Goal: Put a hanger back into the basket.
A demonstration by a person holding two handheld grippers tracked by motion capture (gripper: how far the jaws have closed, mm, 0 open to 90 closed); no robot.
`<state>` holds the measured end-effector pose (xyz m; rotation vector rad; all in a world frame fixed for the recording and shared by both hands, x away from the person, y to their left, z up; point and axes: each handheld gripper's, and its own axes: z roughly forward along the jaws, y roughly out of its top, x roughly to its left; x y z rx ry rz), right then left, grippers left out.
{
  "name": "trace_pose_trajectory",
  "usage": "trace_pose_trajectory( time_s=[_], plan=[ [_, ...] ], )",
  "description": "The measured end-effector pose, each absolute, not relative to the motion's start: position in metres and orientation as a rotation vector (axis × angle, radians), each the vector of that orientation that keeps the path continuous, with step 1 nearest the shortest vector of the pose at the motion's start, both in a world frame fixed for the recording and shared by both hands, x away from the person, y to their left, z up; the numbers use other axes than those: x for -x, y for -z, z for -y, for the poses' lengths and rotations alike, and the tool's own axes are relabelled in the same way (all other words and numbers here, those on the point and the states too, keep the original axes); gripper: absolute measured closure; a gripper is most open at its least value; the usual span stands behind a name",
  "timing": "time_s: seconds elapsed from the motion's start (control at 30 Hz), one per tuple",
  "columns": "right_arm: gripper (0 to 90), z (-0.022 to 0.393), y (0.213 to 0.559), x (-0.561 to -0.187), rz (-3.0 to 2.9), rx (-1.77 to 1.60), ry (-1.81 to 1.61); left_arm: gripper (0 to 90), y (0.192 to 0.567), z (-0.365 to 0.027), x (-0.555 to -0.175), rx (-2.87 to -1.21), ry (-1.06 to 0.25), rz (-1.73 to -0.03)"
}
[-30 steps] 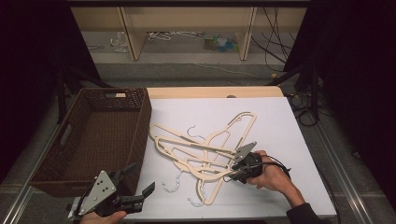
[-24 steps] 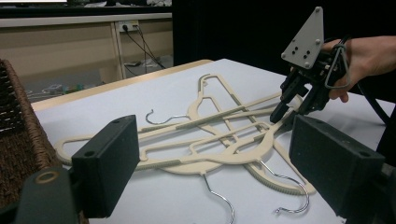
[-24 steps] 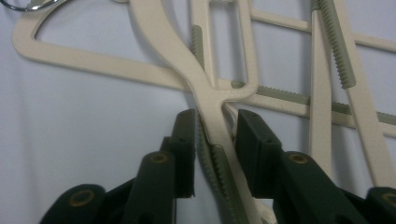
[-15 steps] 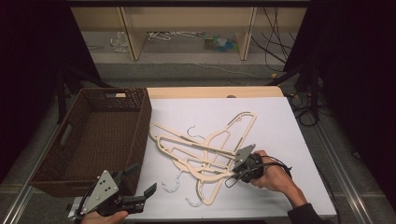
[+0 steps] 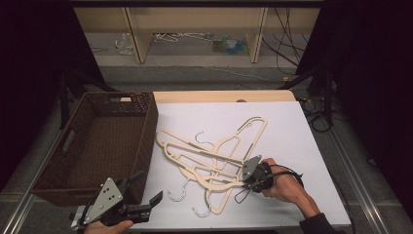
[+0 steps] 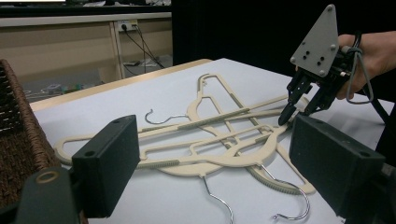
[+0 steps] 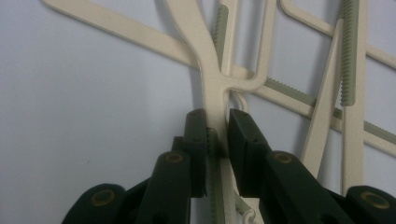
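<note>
High view: white table (image 5: 292,126) carries one tangled pile of cream hangers (image 5: 214,161); exact count unclear, but three metal hooks can be counted. One brown wicker basket (image 5: 73,141) stands at the table's left edge, just beside the pile. Right claw (image 5: 242,181) sits at the pile's right end; left claw (image 5: 146,192) hovers over the near left corner, by the basket, apart from the hangers. Left gripper view: left claw (image 6: 215,168) jaws stand wide apart, nothing between them; right claw (image 6: 295,112) tips come down on the pile's far end. Right gripper view: right claw (image 7: 218,135) jaws have just been closing and now clamp one hanger arm (image 7: 215,93) just below its fork.
</note>
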<state>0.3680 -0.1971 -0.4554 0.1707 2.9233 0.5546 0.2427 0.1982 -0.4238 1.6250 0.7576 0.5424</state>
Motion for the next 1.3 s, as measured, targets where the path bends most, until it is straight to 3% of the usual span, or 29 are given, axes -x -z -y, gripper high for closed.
trace_pose_trajectory(
  time_s=[0.5, 1.03, 1.3],
  plan=[
    [79.9, 0.202, 0.446, -0.367, -2.934, -0.108, -0.572, 15.9, 0.425, -0.192, -0.243, -1.656, -0.536, -0.735],
    [80.1, 0.211, 0.433, -0.367, -2.969, -0.100, -0.637, 22.3, 0.444, -0.129, -0.283, -1.956, -0.554, -0.550],
    [80.1, 0.217, 0.429, -0.366, -2.985, -0.112, -0.671, 26.8, 0.459, -0.111, -0.306, -2.049, -0.542, -0.539]
  ],
)
